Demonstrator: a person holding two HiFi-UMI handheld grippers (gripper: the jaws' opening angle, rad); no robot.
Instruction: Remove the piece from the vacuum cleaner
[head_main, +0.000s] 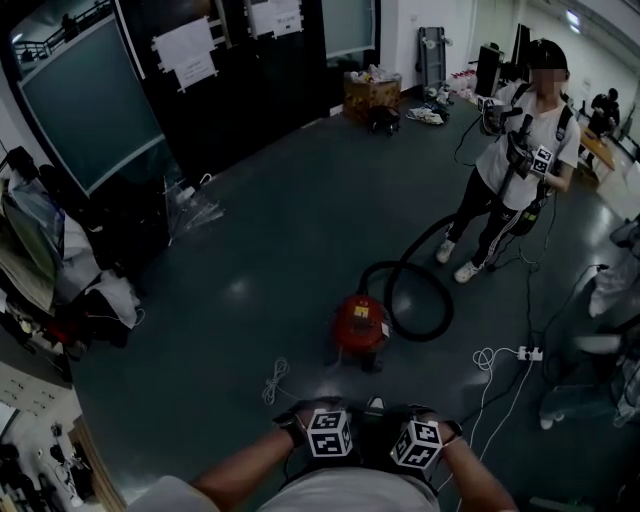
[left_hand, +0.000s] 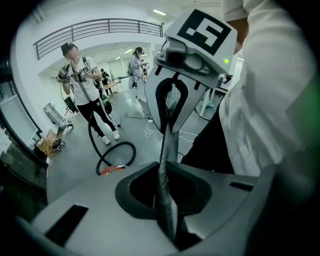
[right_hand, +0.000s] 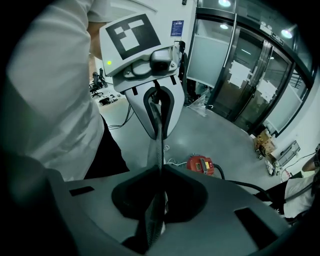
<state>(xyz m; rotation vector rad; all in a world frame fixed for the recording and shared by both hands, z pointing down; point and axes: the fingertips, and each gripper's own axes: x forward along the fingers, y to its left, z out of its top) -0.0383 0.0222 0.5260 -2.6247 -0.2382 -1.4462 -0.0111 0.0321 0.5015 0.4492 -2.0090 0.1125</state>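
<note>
The left claw (left_hand: 165, 137) and right claw (right_hand: 157, 150) are being held shut and empty, tip to tip against the person's body, seemingly because the red vacuum cleaner (head_main: 361, 322) is sitting on the floor well beyond them

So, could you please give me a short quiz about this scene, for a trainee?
1. True or false: the red vacuum cleaner stands on a table.
2. In the head view, on which side of it does the black hose loop? A) left B) right
3. Fill in: the jaws of the left gripper and the right gripper are ____, with nothing between them.
Key: 1 false; 2 B; 3 shut.
</note>
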